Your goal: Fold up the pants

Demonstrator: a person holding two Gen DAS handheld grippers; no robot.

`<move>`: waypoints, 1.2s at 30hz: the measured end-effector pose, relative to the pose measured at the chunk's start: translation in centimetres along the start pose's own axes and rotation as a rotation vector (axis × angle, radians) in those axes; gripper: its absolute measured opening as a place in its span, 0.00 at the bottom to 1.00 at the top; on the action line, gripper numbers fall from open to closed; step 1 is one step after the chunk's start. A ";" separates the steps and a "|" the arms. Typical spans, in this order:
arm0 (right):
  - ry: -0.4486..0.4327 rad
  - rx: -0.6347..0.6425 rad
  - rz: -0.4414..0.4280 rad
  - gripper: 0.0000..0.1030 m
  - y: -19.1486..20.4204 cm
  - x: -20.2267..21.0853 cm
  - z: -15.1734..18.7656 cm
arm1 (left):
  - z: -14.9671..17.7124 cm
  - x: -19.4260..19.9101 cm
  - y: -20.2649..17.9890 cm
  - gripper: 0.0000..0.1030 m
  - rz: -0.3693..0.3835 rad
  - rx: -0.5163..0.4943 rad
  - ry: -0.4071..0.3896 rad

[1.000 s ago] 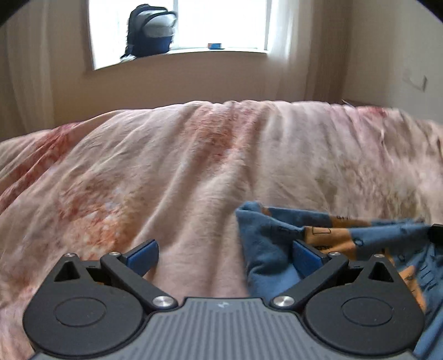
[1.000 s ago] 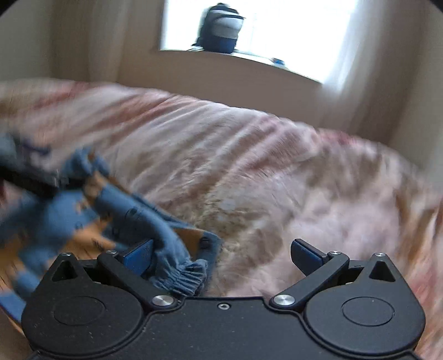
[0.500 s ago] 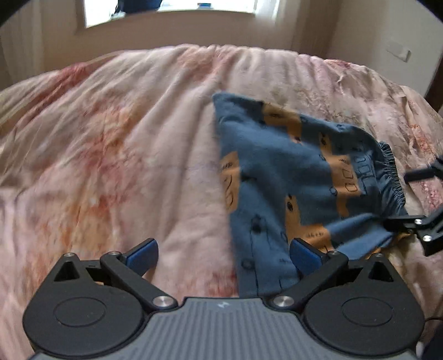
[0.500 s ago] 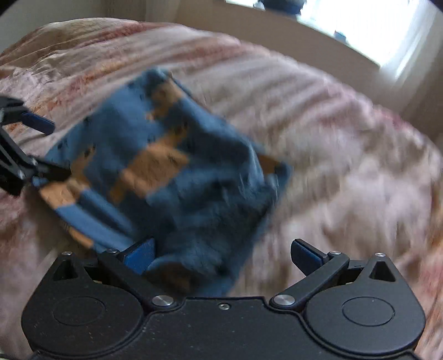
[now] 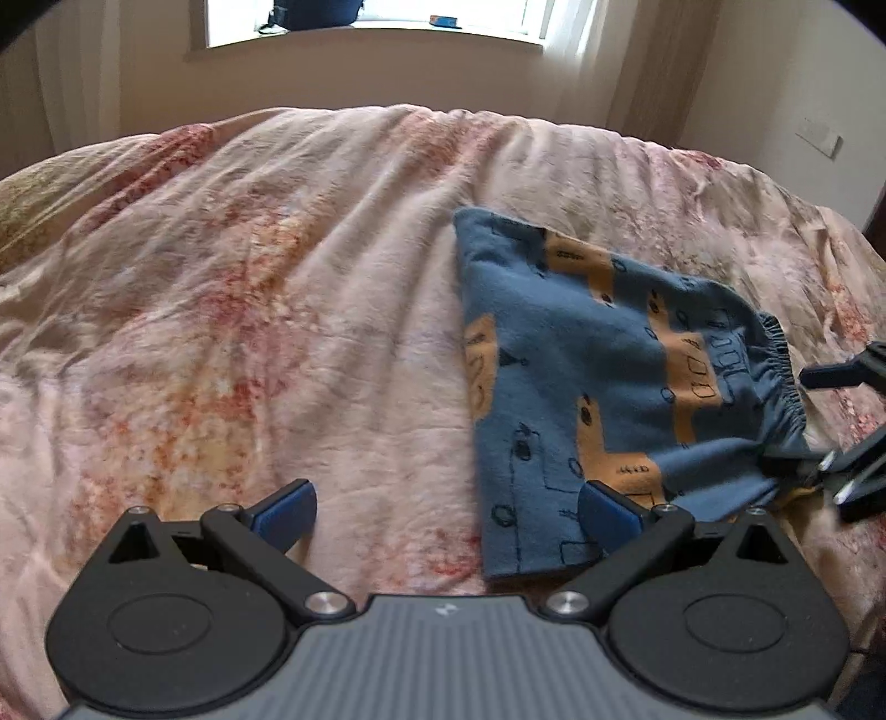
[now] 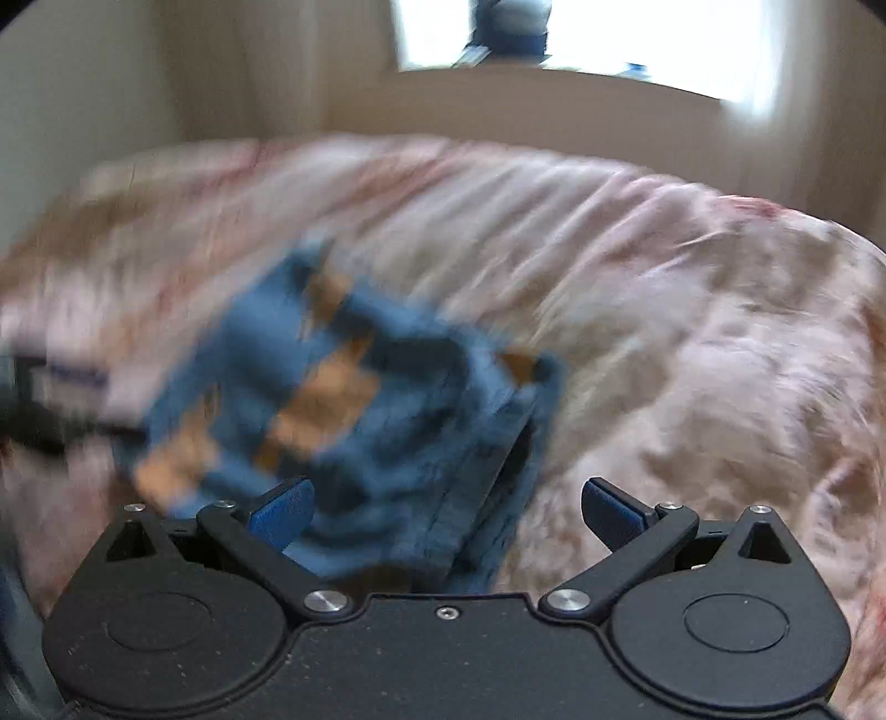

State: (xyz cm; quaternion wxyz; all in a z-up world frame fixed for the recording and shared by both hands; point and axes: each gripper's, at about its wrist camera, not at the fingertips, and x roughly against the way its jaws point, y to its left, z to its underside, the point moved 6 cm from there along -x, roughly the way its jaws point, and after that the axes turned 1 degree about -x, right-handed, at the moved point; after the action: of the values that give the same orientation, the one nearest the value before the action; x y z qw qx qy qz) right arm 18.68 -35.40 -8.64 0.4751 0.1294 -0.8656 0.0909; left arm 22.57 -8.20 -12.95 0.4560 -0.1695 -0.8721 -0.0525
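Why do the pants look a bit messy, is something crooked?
The blue pants lie folded but skewed on the bedspread: the elastic waistband bunches at the right, and a lower layer pokes out beneath it. Nothing looks torn.

I count one pair of pants (image 5: 598,376), blue with orange patches, on one bed (image 5: 249,310). I see two grippers: left gripper (image 5: 446,512) and right gripper (image 6: 446,512), each with two blue fingers (image 5: 285,507). One window (image 5: 387,16); one backpack (image 6: 512,27).

Soft matt cloth pants (image 5: 581,354) on a fuzzy, rumpled bedspread (image 5: 277,288); matt black plastic left hand-held gripper (image 5: 443,515)
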 end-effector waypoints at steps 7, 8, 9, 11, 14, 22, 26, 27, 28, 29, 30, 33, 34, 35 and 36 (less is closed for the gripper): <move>-0.087 -0.118 -0.016 1.00 -2.9 1.8 0.3 | 0.1 0.2 -1.4 1.00 0.020 -0.059 -0.017; -0.110 -0.157 -0.020 1.00 -3.5 1.9 0.1 | 0.1 0.2 -1.5 1.00 0.022 -0.066 -0.018; -0.129 -0.204 -0.032 1.00 -3.9 1.8 -0.1 | 0.0 0.2 -1.6 1.00 0.025 -0.069 -0.017; -0.150 -0.254 -0.057 1.00 -4.4 1.6 -0.6 | 0.1 0.1 -1.6 1.00 0.034 -0.066 -0.010; -0.163 -0.211 -0.051 1.00 -4.0 1.0 -1.5 | 0.3 -0.2 -1.5 1.00 0.043 -0.054 0.010; -0.102 -0.175 0.017 1.00 -3.9 0.0 -0.8 | 0.3 -0.2 -1.4 1.00 0.045 -0.049 0.018; -0.223 -0.223 -0.004 1.00 -4.3 1.2 -2.0 | 0.0 0.1 -1.2 1.00 0.074 -0.015 -0.006; -0.242 -0.237 -0.012 1.00 -4.5 1.2 -2.2 | -0.2 0.3 -1.2 1.00 0.090 -0.001 -0.020; -0.253 -0.249 -0.018 1.00 -4.6 1.0 -2.5 | -0.3 0.4 -1.1 1.00 0.109 0.014 -0.040; -0.257 -0.258 -0.027 1.00 -4.6 0.7 -2.8 | -0.5 0.5 -1.0 1.00 0.128 0.035 -0.064; -0.263 -0.272 -0.045 1.00 -4.7 0.2 -3.0 | -0.8 0.4 -0.9 1.00 0.150 0.061 -0.087; -0.263 -0.350 -0.160 1.00 -4.9 -1.3 -3.4 | -1.4 -0.3 -0.6 1.00 0.218 0.145 -0.118; -0.256 -0.377 -0.204 1.00 -5.2 -2.1 -3.6 | -1.5 -0.8 -0.5 1.00 0.237 0.168 -0.114; -0.245 -0.395 -0.226 1.00 -5.3 -2.8 -3.6 | -1.5 -1.4 -0.3 1.00 0.255 0.188 -0.103; -0.228 -0.416 -0.247 1.00 -5.5 -3.6 -3.6 | -1.4 -2.0 -0.1 1.00 0.265 0.205 -0.092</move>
State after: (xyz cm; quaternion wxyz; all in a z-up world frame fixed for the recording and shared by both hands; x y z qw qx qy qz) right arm 25.09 -39.12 -9.58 0.3983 0.1430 -0.8913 -0.1629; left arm 24.69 -9.17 -13.72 0.4333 -0.2379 -0.8629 0.1052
